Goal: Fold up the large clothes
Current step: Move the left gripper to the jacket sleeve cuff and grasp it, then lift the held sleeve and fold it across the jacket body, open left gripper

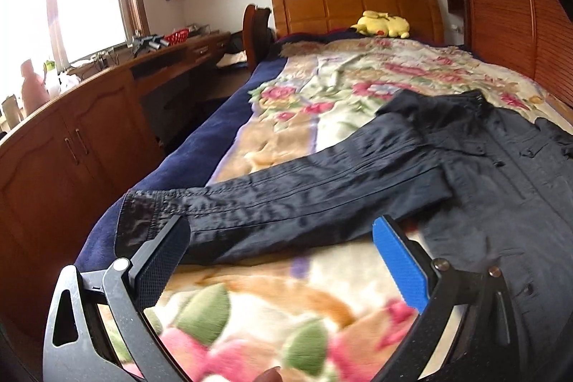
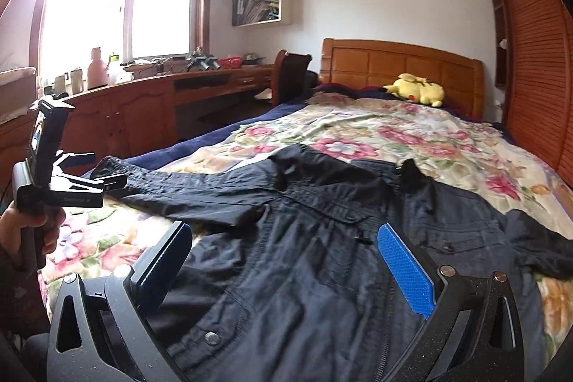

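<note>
**One jacket, two open grippers**

Left wrist view: one dark jacket [image 1: 465, 167] lies flat on the floral blanket [image 1: 286, 303] of the bed [image 1: 200, 145], toward its right side. One sleeve [image 1: 286, 199] stretches left, its cuff reaching the blue bed edge. The left gripper [image 1: 281, 231] hovers just short of that sleeve, jaws wide, nothing between them; one pad is black, one blue. One yellow plush [image 1: 385, 24] rests by the headboard [image 1: 354, 6]. This view alone shows the sleeve full length and close.

Right wrist view: the same jacket [image 2: 322, 256] fills the foreground, front up, collar away from the camera. The right gripper [image 2: 283, 238] sits over the jacket's body, jaws wide, holding nothing. Only here are both grippers seen at once: the left gripper [image 2: 104, 174], held in a hand [image 2: 25, 228], is at the cuff of the outstretched sleeve [image 2: 200, 196]; whether it touches is unclear. Also only here is the jacket's second sleeve [image 2: 537, 249], at right. One plush [image 2: 415, 90], one headboard [image 2: 401, 70].
</note>
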`<state>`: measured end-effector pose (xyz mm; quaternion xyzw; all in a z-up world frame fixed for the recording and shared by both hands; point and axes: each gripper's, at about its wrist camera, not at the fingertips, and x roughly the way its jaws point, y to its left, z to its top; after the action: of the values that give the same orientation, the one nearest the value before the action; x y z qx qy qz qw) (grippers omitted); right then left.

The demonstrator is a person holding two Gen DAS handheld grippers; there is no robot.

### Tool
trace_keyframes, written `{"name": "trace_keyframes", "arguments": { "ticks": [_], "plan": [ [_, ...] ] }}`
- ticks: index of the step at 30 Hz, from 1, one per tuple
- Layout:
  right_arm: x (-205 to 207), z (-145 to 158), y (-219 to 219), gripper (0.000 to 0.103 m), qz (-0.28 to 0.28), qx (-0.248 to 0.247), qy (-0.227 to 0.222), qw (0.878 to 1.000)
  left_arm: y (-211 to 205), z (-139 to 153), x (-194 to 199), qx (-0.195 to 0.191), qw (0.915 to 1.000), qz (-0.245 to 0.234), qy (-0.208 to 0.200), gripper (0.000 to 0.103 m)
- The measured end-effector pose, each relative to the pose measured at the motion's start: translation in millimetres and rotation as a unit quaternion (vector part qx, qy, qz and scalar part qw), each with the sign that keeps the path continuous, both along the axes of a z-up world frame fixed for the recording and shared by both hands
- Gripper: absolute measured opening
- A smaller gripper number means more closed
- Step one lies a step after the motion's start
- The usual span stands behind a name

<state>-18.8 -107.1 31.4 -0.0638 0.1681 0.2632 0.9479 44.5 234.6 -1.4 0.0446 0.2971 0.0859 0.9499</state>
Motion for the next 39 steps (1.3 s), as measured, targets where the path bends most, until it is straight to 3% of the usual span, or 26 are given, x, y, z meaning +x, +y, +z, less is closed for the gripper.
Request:
{"name": "trace_keyframes", "arguments": {
  "ticks": [9,13,18,25,28,31,32,34,39],
  "plan": [
    [24.4,-12.0,-2.3,0.103,0.019,-0.011,0.027,0.999,84.4,-19.7,14.3,-0.050,0.9972,0.043,0.036,0.102],
    [31.7,-16.8,-7.5,0.103,0.027,-0.015,0.039,0.999,113.2,-30.7,24.1,-0.043,0.9951,0.066,0.059,0.102],
    [35.9,-13.4,-3.9,0.103,0.031,-0.016,0.047,0.998,147.0,-41.9,31.8,-0.052,0.9917,0.092,0.074,0.094],
    [35.2,-13.6,5.9,0.103,0.033,-0.016,0.049,0.998,189.4,-57.2,36.4,-0.105,0.9807,0.142,0.084,0.090],
    [34.9,-15.4,7.7,0.103,0.035,-0.018,0.051,0.998,200.9,-64.3,36.1,-0.143,0.9763,0.138,0.086,0.081],
    [34.3,-16.5,6.3,0.103,0.038,-0.022,0.056,0.997,197.3,-65.8,37.2,-0.136,0.9780,0.133,0.086,0.074],
    [34.7,-16.6,5.7,0.103,0.040,-0.024,0.058,0.997,195.2,-66.2,38.1,-0.134,0.9785,0.129,0.089,0.067],
    [36.3,-17.2,4.9,0.103,0.043,-0.027,0.064,0.997,190.7,-67.6,40.7,-0.129,0.9788,0.127,0.097,0.061],
    [40.2,-16.3,-3.0,0.103,0.041,-0.032,0.077,0.996,184.0,-68.4,44.4,-0.155,0.9766,0.099,0.113,0.022]
  ]
}}
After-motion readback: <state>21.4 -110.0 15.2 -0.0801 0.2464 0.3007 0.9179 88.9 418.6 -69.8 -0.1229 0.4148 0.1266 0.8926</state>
